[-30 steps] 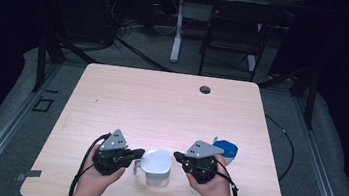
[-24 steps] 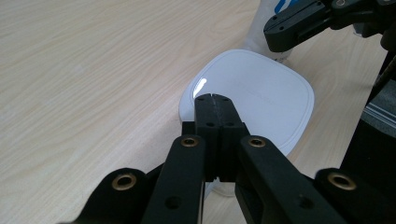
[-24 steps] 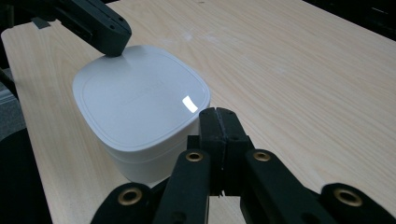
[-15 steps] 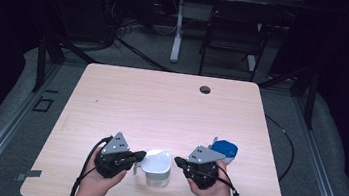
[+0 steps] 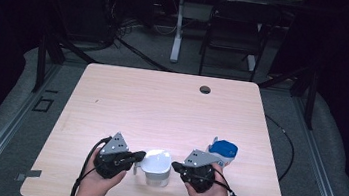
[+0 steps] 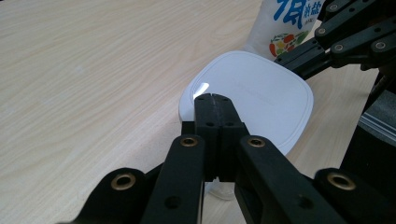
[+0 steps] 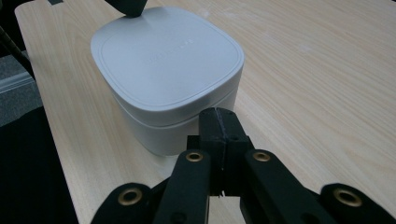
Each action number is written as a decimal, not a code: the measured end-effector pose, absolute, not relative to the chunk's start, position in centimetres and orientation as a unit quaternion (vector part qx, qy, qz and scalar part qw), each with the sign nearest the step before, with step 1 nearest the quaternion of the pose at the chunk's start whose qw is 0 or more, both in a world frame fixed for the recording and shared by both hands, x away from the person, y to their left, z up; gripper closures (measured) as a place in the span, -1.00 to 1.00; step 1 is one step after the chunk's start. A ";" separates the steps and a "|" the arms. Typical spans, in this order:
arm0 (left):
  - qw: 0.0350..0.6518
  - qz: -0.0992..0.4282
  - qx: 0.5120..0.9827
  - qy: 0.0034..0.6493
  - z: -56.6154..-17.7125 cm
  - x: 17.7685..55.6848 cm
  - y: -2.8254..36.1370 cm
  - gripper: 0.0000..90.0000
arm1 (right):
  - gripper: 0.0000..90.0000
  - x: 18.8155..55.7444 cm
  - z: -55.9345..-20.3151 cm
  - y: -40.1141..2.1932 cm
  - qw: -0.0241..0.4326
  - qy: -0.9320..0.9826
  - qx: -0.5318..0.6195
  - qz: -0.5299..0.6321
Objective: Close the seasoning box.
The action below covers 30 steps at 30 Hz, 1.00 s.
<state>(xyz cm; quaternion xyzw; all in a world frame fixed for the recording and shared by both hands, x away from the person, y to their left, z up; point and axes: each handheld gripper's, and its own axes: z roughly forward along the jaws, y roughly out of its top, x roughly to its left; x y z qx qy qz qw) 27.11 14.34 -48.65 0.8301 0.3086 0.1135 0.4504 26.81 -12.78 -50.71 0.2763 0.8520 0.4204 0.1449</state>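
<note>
A white lidded container [image 5: 156, 166] with rounded corners stands near the table's front edge, between the two hands. My left gripper [image 5: 141, 155] is shut, its tip over the container's lid [image 6: 247, 100] at its left side. My right gripper [image 5: 174, 167] is shut too, its tip beside the right wall of the container [image 7: 168, 74], a little apart from it. A blue and white packet [image 5: 223, 152] with printed labels stands just behind the right hand; its white lower part with blue print [image 6: 285, 23] rises beyond the container.
The wooden table [image 5: 161, 106] has a round cable hole [image 5: 205, 89] near its far edge. A black chair [image 5: 233, 32] and a white table leg [image 5: 178, 28] stand beyond it. Tape marks lie on the floor at both front corners.
The right hand has drawn slightly toward the front edge, leaving more of the blue packet uncovered. The left hand and the container have kept still.
</note>
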 end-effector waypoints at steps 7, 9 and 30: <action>0.452 0.112 0.830 0.308 -48.7 27.2 14.4 1.00 | 1.00 26.7 -50.8 -12.8 0.140 0.851 0.276 0.424; 0.452 0.111 0.829 0.308 -48.7 27.2 14.4 1.00 | 1.00 26.7 -50.8 -12.8 0.139 0.850 0.276 0.426; 0.456 0.104 0.828 0.309 -48.8 27.3 14.6 1.00 | 1.00 26.7 -50.9 -12.9 0.134 0.850 0.276 0.429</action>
